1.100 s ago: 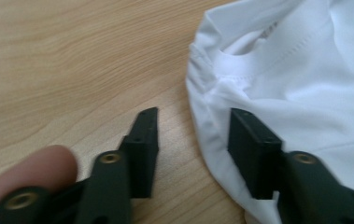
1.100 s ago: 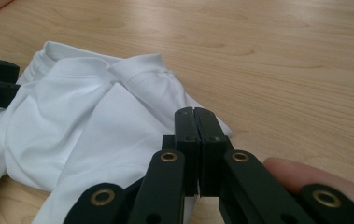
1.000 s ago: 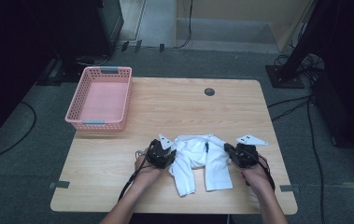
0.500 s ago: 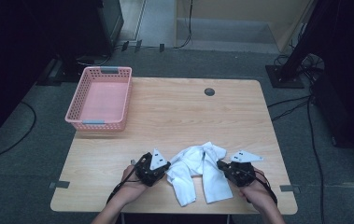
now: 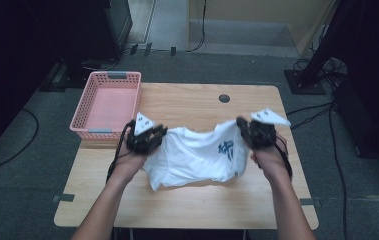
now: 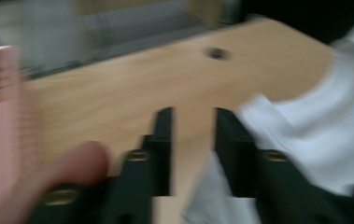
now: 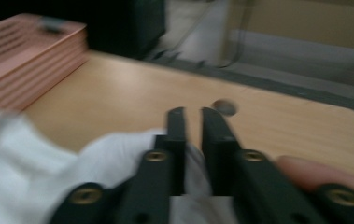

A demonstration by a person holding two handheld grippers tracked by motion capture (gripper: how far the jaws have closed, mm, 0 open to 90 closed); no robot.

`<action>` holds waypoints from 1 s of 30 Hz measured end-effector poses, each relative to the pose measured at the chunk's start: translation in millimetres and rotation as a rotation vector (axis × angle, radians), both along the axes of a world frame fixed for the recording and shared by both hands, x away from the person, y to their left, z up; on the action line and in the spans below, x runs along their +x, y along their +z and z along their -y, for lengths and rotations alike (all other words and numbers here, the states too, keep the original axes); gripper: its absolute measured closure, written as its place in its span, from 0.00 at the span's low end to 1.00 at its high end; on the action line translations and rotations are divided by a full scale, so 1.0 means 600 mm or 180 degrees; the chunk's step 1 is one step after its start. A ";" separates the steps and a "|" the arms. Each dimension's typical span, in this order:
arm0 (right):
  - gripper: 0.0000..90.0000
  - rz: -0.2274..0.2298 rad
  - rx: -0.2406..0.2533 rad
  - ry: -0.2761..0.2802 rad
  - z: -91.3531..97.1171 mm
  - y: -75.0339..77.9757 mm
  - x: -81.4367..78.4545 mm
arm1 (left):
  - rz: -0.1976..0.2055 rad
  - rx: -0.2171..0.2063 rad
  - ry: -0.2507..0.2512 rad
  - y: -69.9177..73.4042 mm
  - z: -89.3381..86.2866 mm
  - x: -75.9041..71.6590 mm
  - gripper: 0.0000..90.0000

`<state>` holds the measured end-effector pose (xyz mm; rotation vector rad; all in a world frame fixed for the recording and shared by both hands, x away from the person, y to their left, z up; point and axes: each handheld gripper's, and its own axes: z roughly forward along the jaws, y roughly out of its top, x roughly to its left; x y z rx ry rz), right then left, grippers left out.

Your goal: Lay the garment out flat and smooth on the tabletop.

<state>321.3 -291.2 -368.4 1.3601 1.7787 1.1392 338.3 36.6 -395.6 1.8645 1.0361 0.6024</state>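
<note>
- I hold a white shirt (image 5: 197,155) stretched between my two grippers, above the near half of the counter (image 5: 192,102).
- My left gripper (image 5: 149,140) has the shirt's left edge; in the left gripper view its jaws stand apart with a clear gap, cloth (image 6: 315,135) draped over the right-hand jaw and more of it low in the gap. They have just been opening; whether the pads press the fabric I cannot tell, as the frame is blurred.
- My right gripper (image 5: 247,134) has the shirt's right edge; in the right gripper view the jaws stand close with a narrow slit, cloth (image 7: 95,158) bunched at their base. They too have just been opening a little; a firm pinch I cannot confirm.
- The shirt sags in the middle, a blue print (image 5: 225,147) near its right side, its lower hem hanging toward the counter.
- A pink basket (image 5: 84,107) sits at the counter's far left corner, well apart from the shirt.
- A dark round hole (image 5: 224,98) marks the counter's far edge.
</note>
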 end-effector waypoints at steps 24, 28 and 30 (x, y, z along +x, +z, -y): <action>0.54 -0.1076 0.0008 -0.0235 0.026 -0.232 0.042 | -0.0764 0.0653 0.0199 -0.188 0.016 0.013 0.45; 0.53 -0.1050 0.0093 -0.0284 0.039 -0.244 0.048 | -0.0711 0.0743 0.0364 -0.187 0.017 0.033 0.44; 0.50 -0.1032 0.0127 -0.0328 0.044 -0.245 0.054 | -0.0592 0.0797 0.0588 -0.190 0.022 0.045 0.43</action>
